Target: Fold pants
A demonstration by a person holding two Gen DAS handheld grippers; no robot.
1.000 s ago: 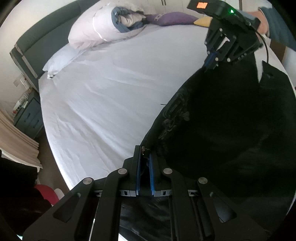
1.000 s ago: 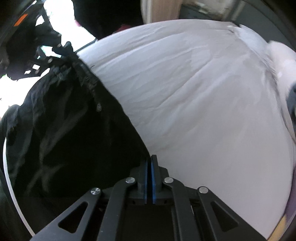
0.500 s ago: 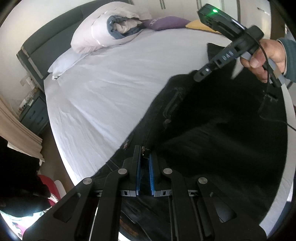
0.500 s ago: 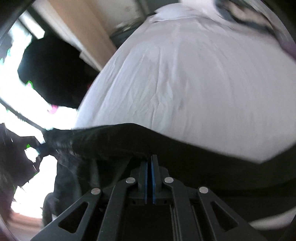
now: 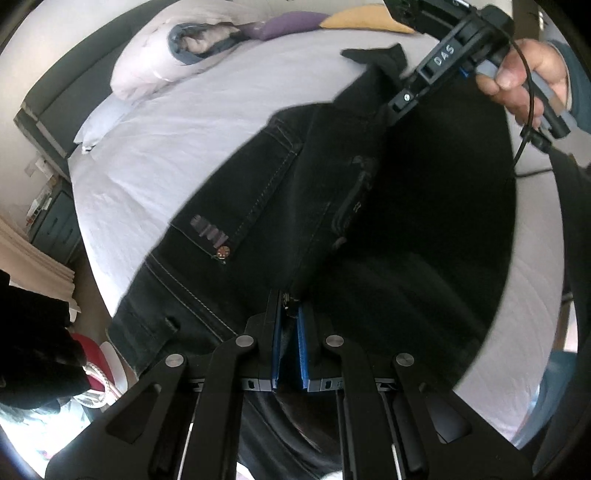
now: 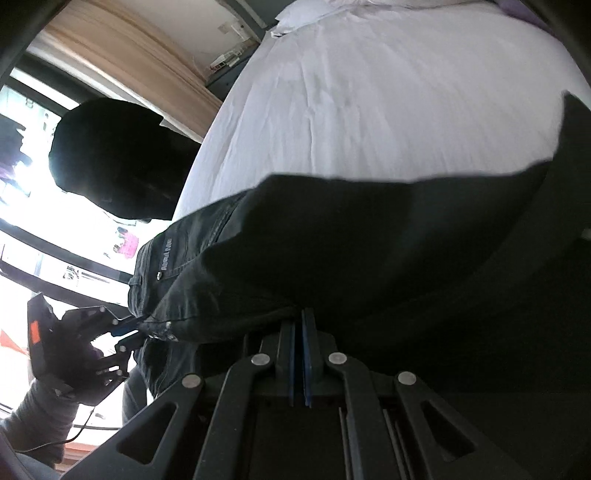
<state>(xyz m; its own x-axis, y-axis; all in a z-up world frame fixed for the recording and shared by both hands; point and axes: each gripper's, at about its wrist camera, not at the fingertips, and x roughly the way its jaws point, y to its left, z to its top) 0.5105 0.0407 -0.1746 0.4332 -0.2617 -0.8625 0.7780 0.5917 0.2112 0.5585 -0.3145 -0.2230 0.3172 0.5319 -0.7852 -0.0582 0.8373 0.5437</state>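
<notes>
Black denim pants hang stretched over the bed between the clamped left gripper and the clamped right gripper, whose body is marked "DAS".

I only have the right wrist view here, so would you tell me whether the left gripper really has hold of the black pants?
Observer: Yes, the left gripper is shut on the black pants, clamping the fabric by the fly.
Operator: Thank you. What lies at the head of the bed?
Observer: A rolled duvet, with a purple cushion and a yellow cushion beside it.
Operator: And is my right gripper visible from there?
Observer: Yes, the right gripper is at the upper right, held by a hand, against the pants' far end.
</notes>
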